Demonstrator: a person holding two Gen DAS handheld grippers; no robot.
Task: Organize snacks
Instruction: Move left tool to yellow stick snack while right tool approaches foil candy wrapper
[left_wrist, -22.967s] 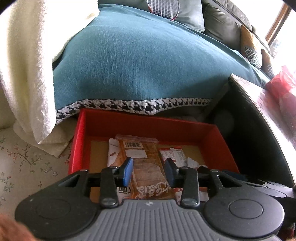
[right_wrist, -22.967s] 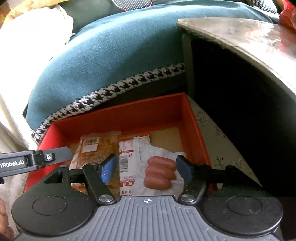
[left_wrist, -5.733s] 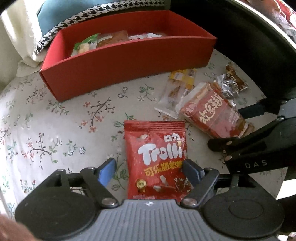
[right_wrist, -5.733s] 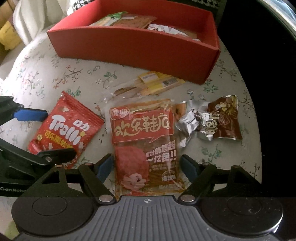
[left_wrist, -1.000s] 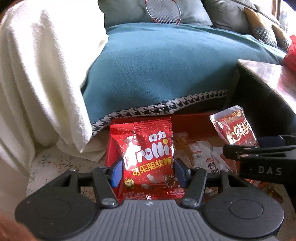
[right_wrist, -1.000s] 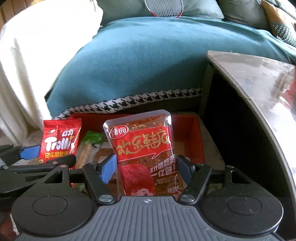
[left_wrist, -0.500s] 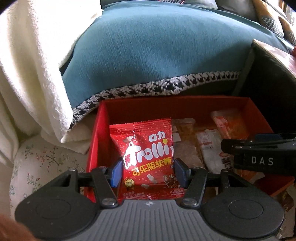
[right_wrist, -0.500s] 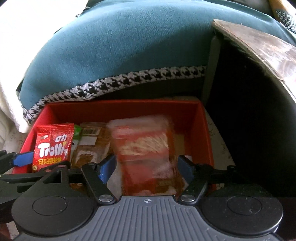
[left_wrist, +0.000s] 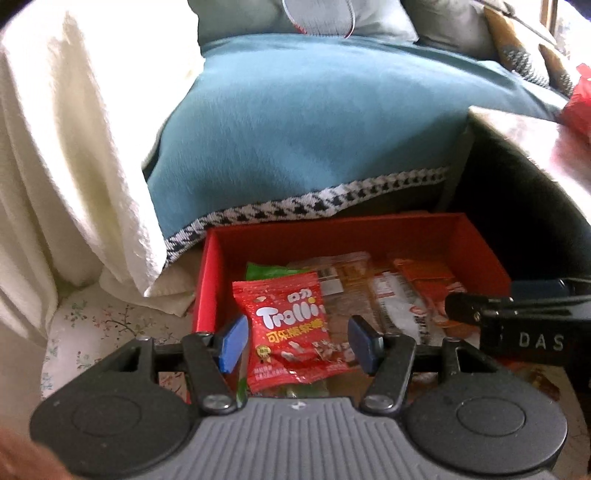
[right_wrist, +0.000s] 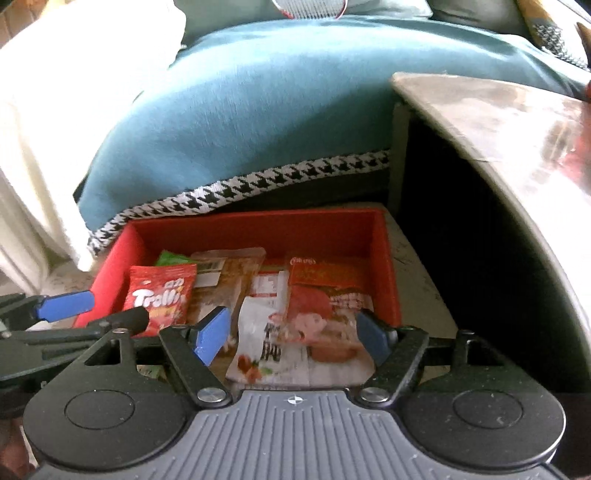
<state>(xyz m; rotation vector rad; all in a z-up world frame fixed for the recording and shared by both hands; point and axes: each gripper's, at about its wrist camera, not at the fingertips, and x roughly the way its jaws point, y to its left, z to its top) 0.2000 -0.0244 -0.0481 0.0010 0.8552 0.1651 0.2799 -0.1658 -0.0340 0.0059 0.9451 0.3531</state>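
Observation:
A red box (left_wrist: 332, 236) (right_wrist: 258, 225) sits on the floral cloth and holds several snack packs. The red Trolli bag (left_wrist: 291, 325) (right_wrist: 162, 295) lies in the box at its left end, free of the jaws. My left gripper (left_wrist: 297, 341) is open above it. The red spicy-strip pack (right_wrist: 325, 295) (left_wrist: 424, 273) lies in the box at the right. My right gripper (right_wrist: 291, 332) is open over it and shows in the left wrist view (left_wrist: 517, 325). A brown pack (right_wrist: 229, 273) and a white pack (right_wrist: 266, 321) lie between them.
A teal blanket with a houndstooth border (left_wrist: 314, 140) (right_wrist: 258, 110) hangs behind the box. A cream throw (left_wrist: 66, 147) is at the left. A dark table with a glossy top (right_wrist: 498, 118) (left_wrist: 524, 140) stands close on the right. The floral cloth (left_wrist: 96, 321) shows left of the box.
Both grippers have opened. The Trolli bag and the red spicy-strip pack have dropped out of the jaws into the red box. Both grippers have lifted a little.

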